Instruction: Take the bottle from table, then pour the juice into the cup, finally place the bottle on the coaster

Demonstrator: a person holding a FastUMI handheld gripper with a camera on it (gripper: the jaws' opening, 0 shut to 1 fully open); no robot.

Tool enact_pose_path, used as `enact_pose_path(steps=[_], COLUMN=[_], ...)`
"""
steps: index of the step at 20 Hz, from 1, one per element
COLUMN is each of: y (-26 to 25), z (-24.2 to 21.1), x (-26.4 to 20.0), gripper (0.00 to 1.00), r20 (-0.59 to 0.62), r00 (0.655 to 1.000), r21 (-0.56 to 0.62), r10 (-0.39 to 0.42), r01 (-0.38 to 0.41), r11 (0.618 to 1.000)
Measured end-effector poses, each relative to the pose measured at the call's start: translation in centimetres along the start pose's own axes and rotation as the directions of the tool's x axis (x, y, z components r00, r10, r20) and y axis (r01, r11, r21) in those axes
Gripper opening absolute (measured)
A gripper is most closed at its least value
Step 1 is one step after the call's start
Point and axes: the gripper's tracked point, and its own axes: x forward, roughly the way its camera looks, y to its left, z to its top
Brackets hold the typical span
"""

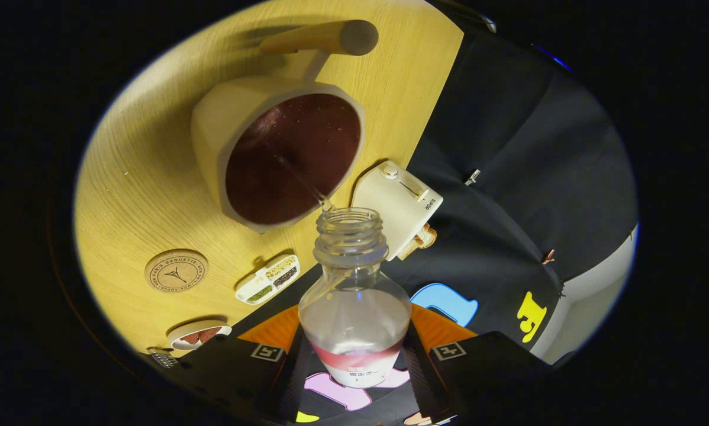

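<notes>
Jaws grasping the clear plastic bottle (354,307), mid-pour into the cream ladle-handled cup (283,154); the round cork coaster (176,271), lower left, awaits.

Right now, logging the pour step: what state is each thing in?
bottle: uncapped, tilted, thin stream leaving its mouth, liquid left inside.
cup: on the table, holding dark juice.
coaster: bare, beside the cup.
gripper: shut on the bottle's lower body.

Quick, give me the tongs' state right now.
Tongs: shut on the bottle, one finger on each side of its lower body, holding it tilted while a thin stream runs from its mouth into the cup.
</notes>
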Motion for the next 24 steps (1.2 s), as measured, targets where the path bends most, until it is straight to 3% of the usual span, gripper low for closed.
enact_pose_path(steps=[24], y=[0.15], z=[-0.25], x=[0.28], gripper=[0.75], r20=[0.000], r00=[1.000], r21=[-0.003], r10=[0.022], r01=[-0.022], r11=[1.000])
